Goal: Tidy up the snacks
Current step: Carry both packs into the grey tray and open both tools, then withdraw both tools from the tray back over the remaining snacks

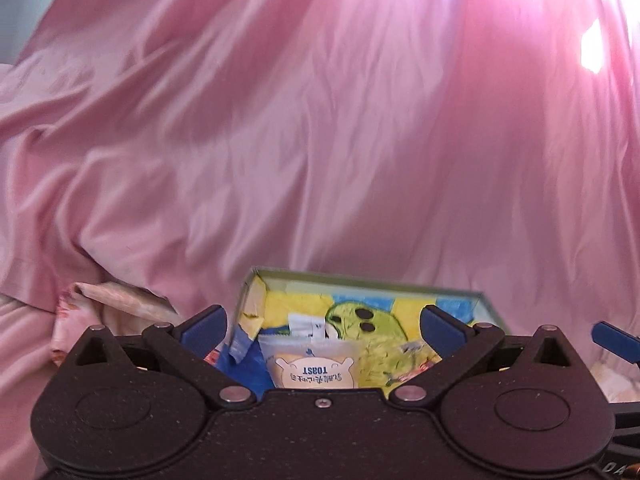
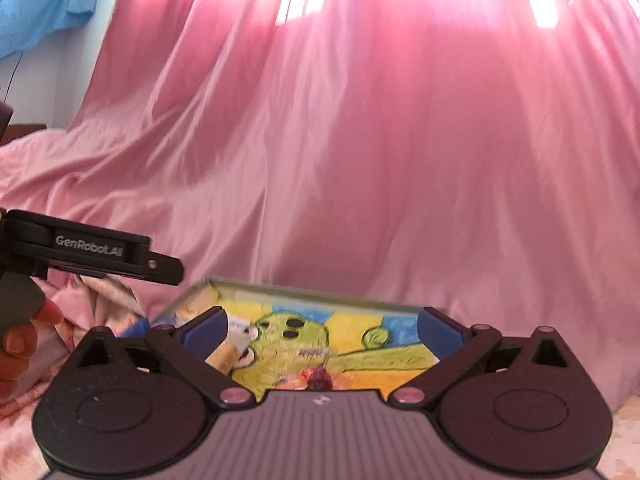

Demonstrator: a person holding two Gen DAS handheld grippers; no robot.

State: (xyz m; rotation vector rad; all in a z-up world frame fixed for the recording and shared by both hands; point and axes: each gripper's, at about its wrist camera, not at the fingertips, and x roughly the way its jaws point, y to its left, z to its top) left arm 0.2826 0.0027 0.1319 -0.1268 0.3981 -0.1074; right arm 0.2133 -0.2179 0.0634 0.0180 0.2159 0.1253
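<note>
Pink draped fabric [image 1: 320, 140] is seen behind a shallow cartoon-printed snack box [image 1: 360, 286] — both grippers' [image 1: 322, 330] [image 2: 322, 330] jaws are spread wide, nothing held.

I read two texts clearly. From my left wrist view, a pale snack packet [image 1: 314, 370] lying in the near part of the box [image 1: 484, 300] carries the word "TOAST", upside down to me, above a line of Chinese characters too small to make out. From my right wrist view, the left hand-held gripper [image 2: 166, 268] at far left bears "GenRobot.AI" in white on its black side.
</note>
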